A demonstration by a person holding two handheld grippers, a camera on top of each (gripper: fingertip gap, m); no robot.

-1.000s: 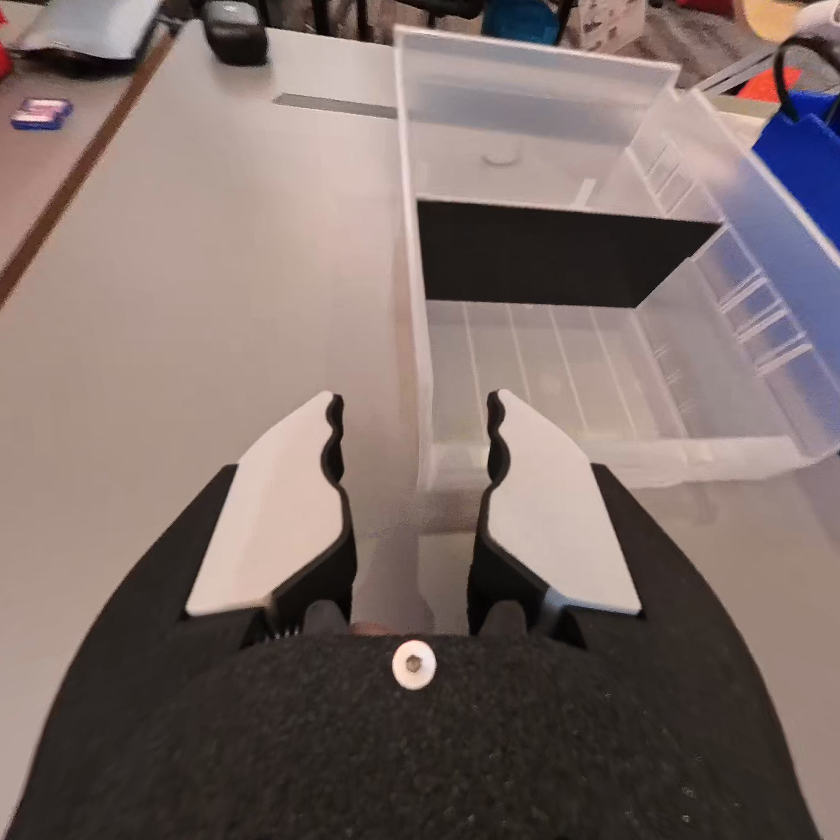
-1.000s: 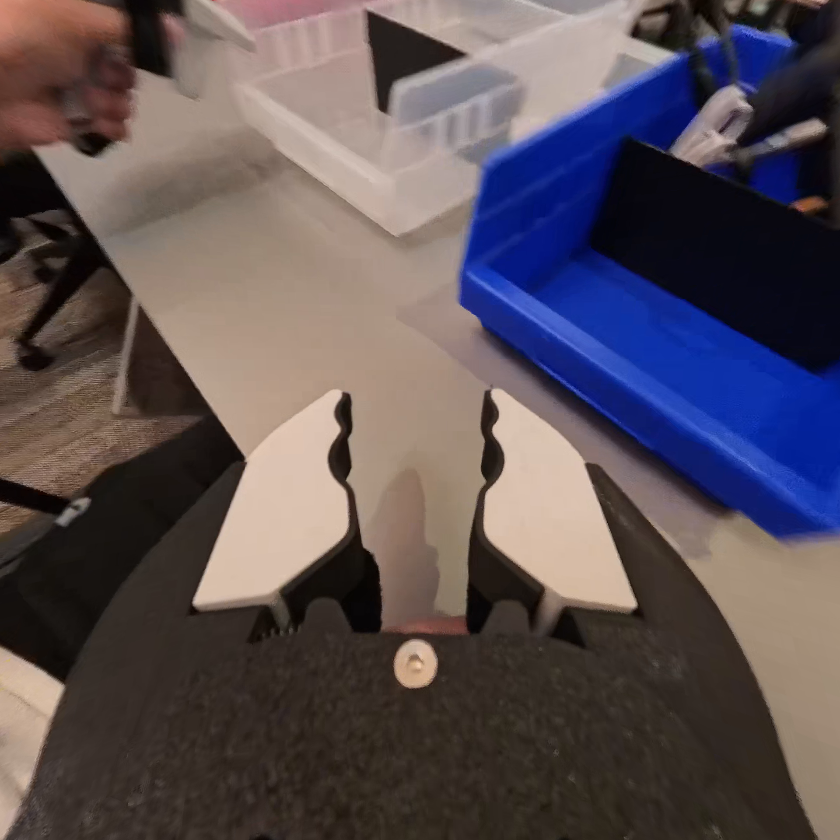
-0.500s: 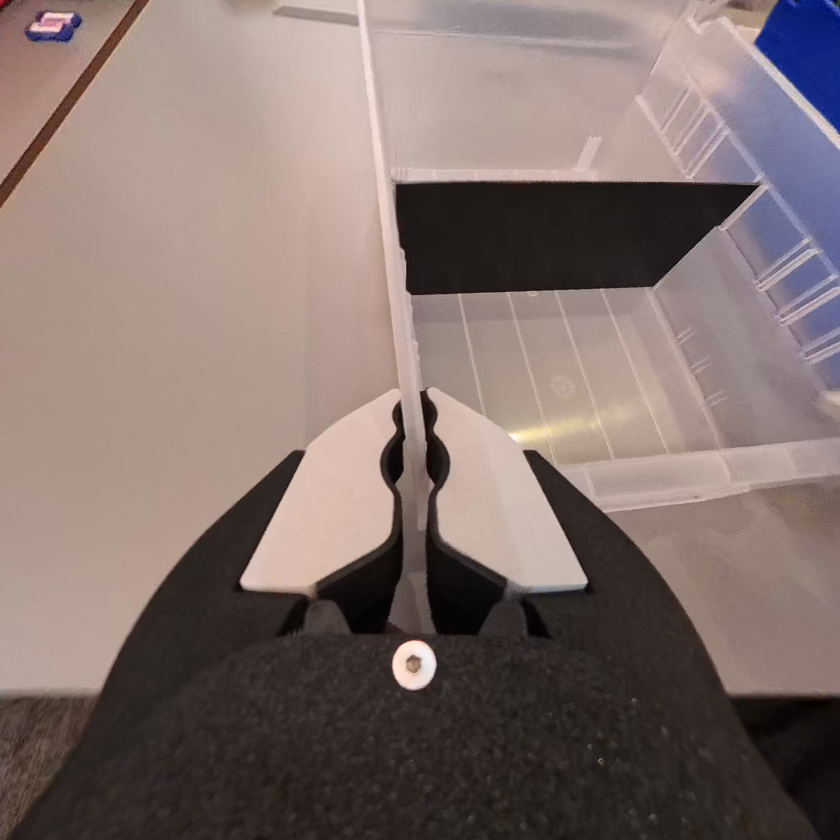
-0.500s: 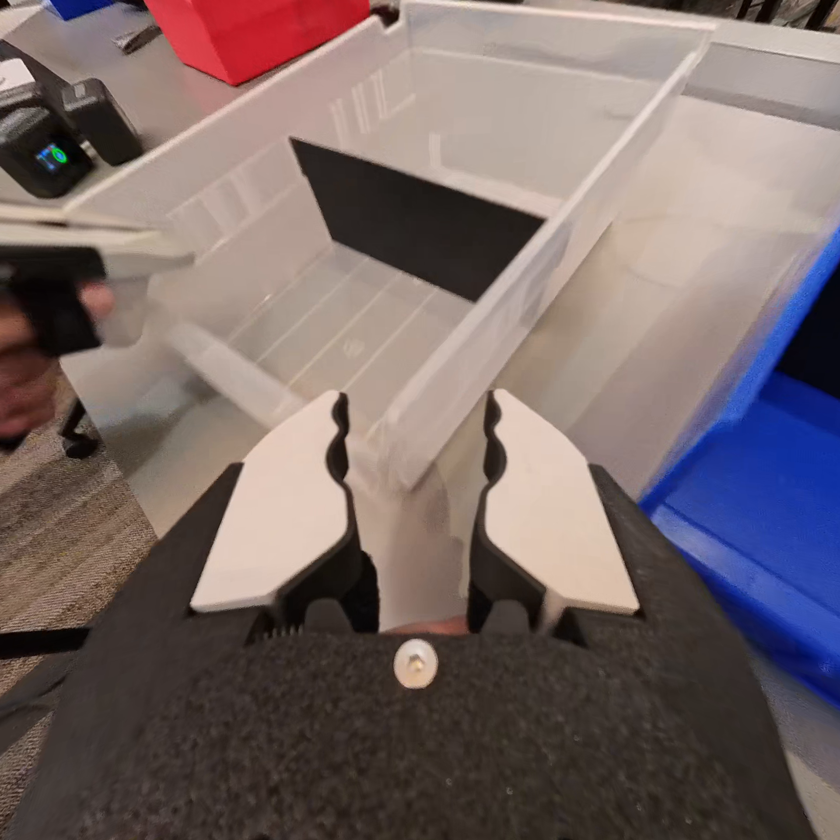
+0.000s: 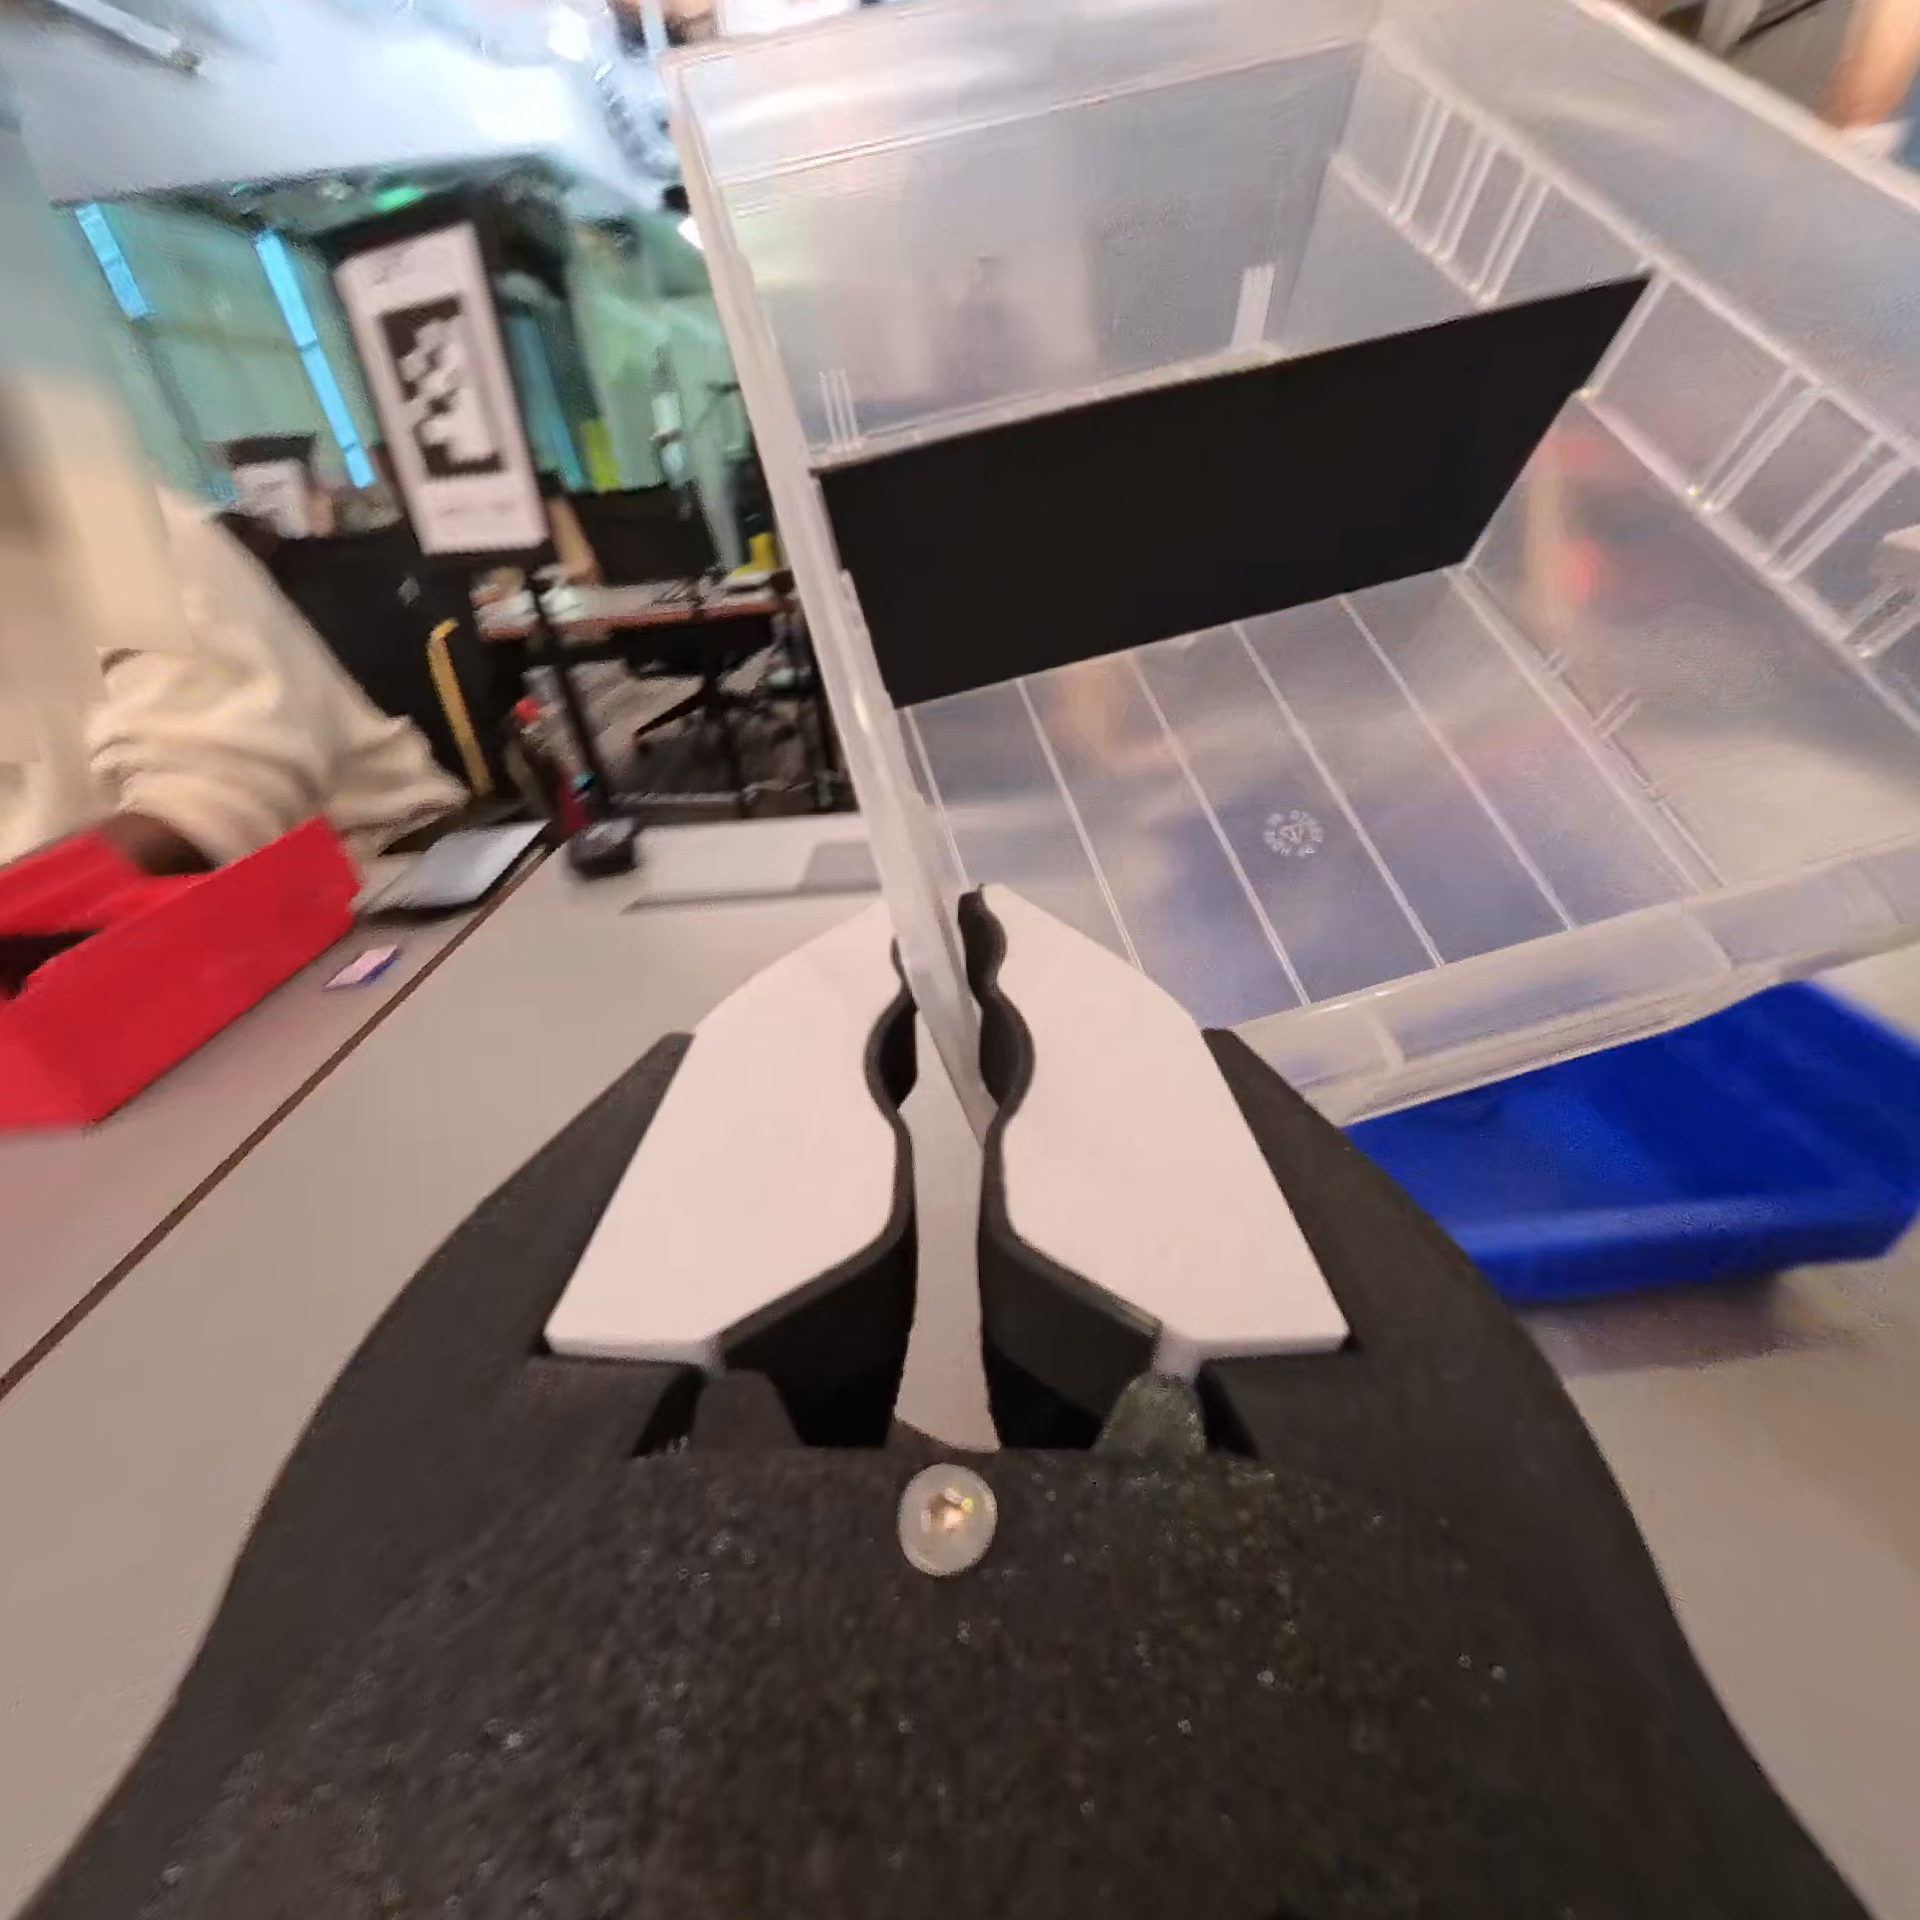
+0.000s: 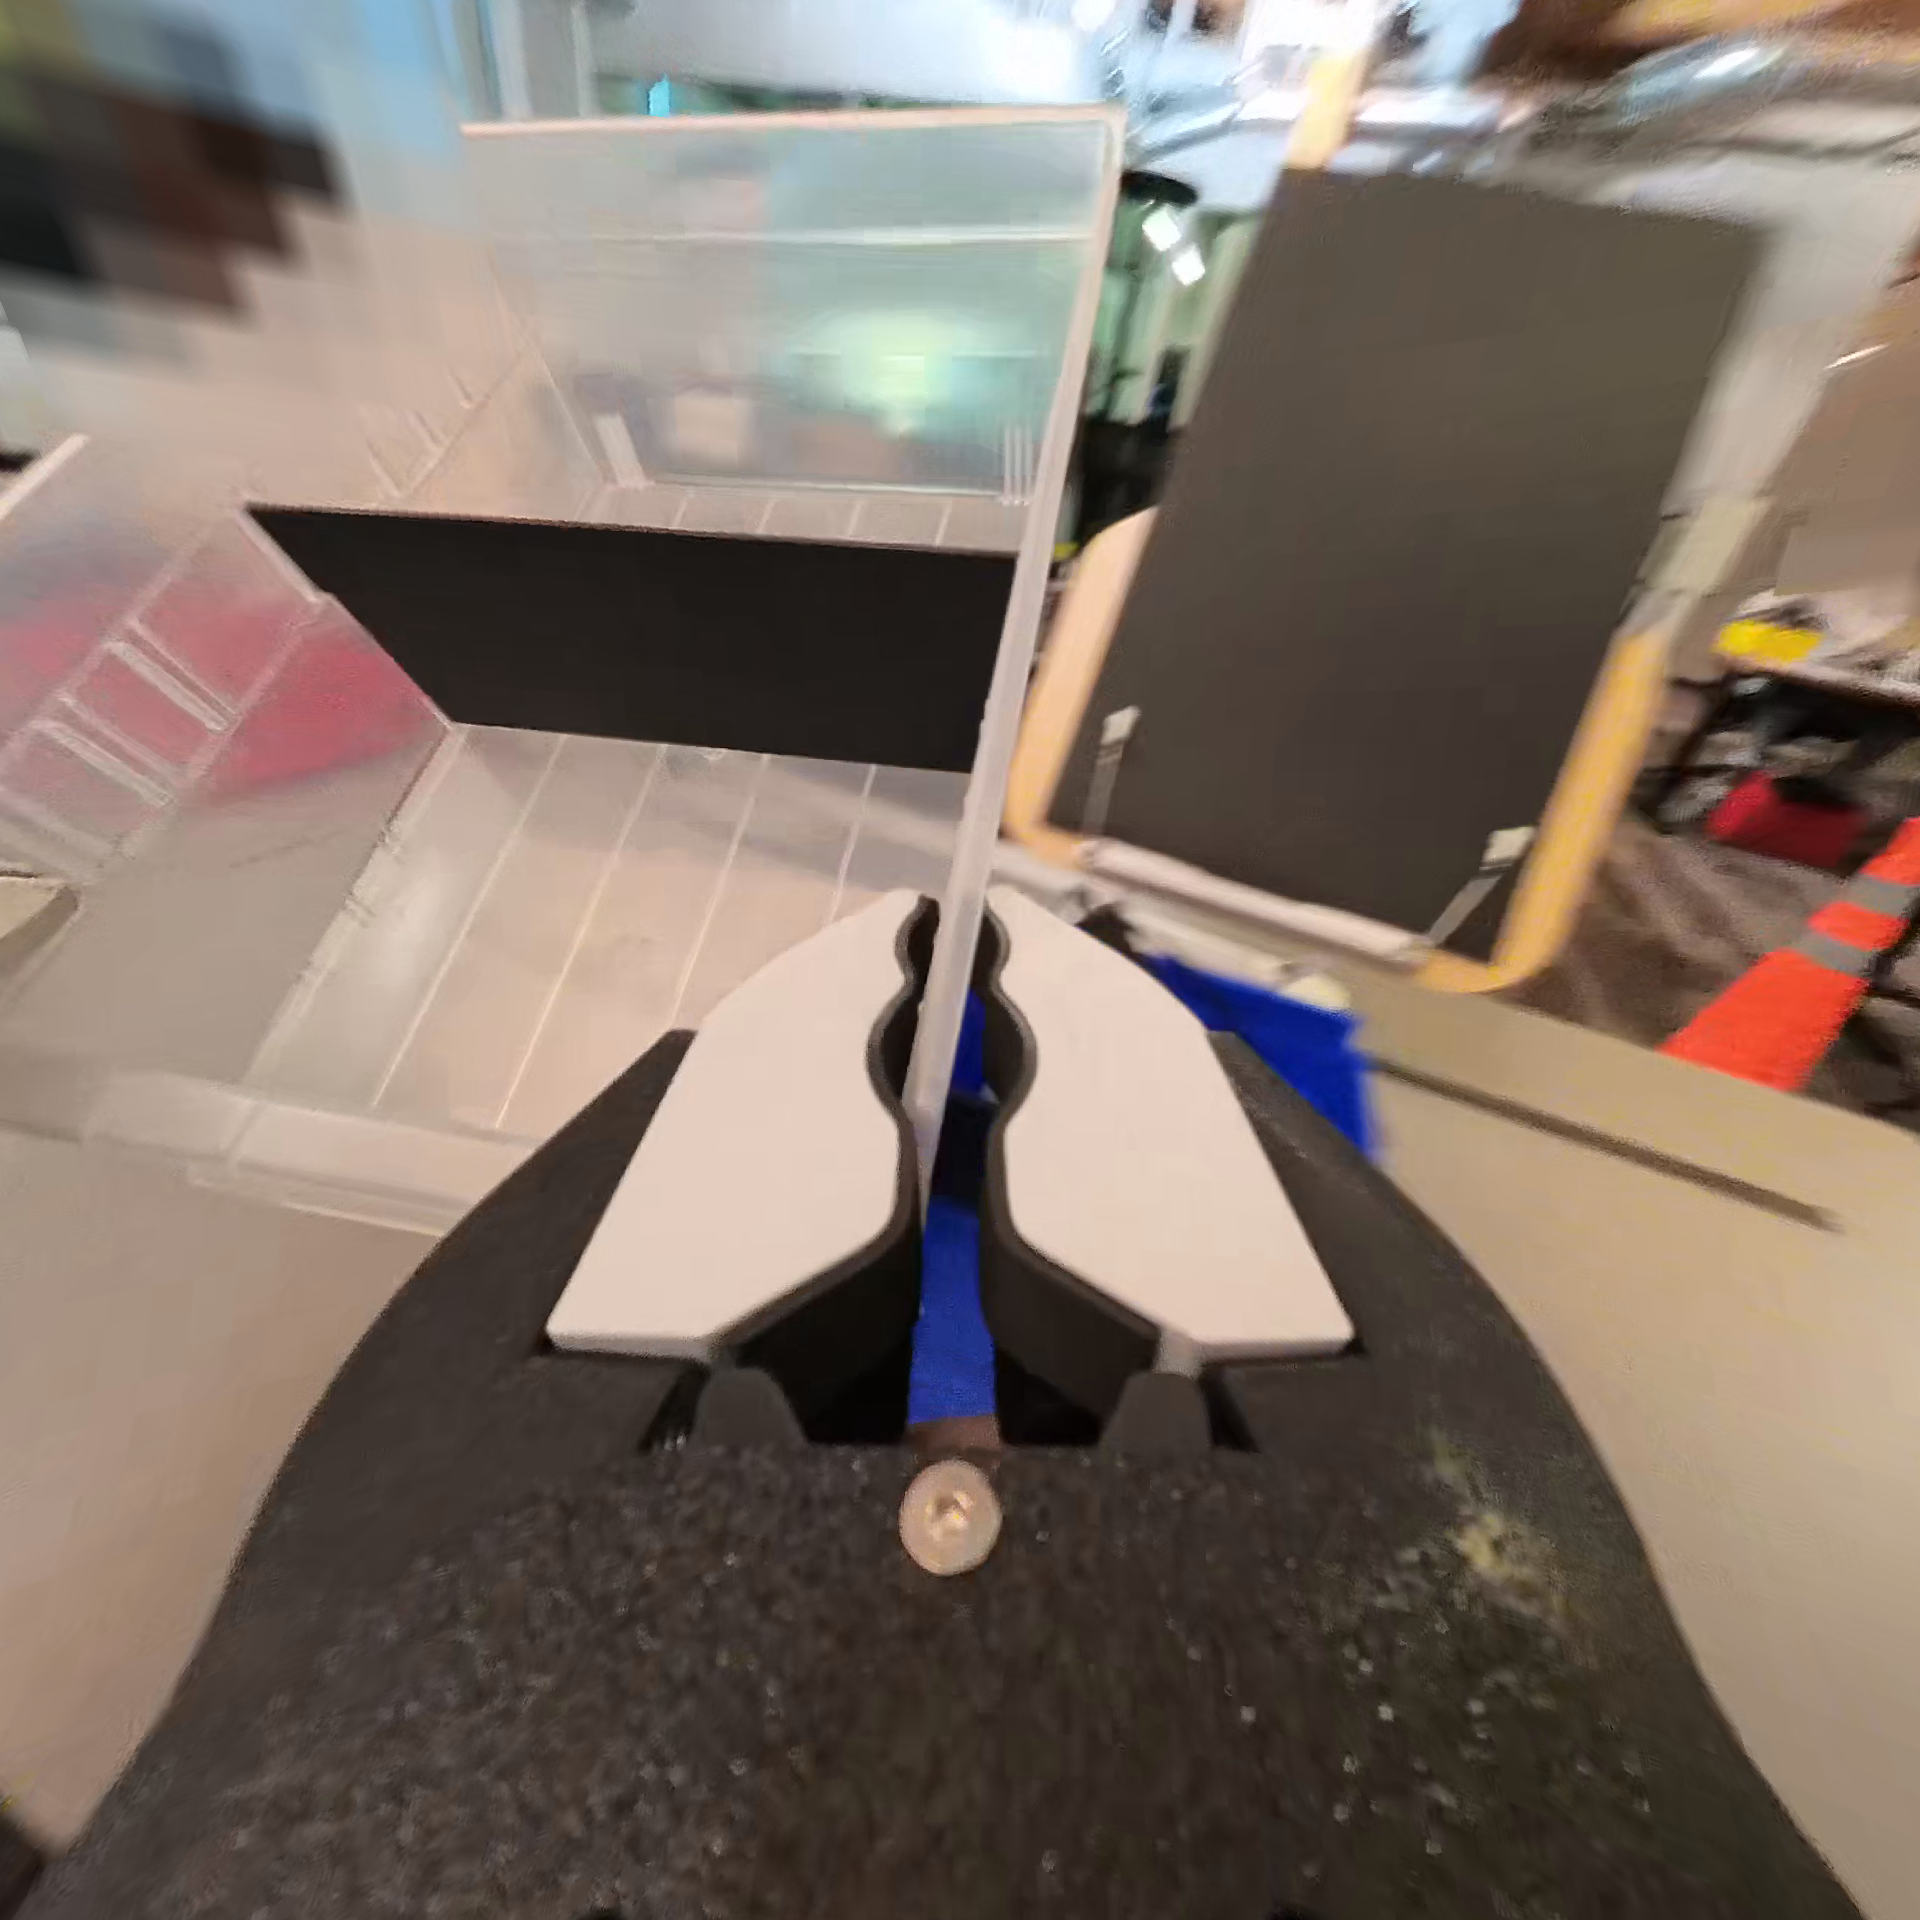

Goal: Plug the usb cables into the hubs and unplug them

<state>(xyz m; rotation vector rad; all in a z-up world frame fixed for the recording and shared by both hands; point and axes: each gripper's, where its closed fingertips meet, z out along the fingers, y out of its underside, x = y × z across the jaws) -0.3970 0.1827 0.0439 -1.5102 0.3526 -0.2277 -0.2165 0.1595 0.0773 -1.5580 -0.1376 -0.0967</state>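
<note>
A clear plastic bin with a black divider across its middle is held up off the grey table, tilted. My left gripper is shut on the bin's left side wall. My right gripper is shut on the bin's right side wall; the divider shows in that view too. Both compartments of the bin look empty. No usb cables or hubs show in either view.
A blue bin sits on the table under the raised clear bin and shows below it in the right wrist view. A red bin stands at left by a person's sleeve. An orange cone stands on the floor.
My left gripper shut on the bin's left wall, then my right gripper shut on its right wall. The bin has been lifted off the table and now hangs tilted above the blue bin.
</note>
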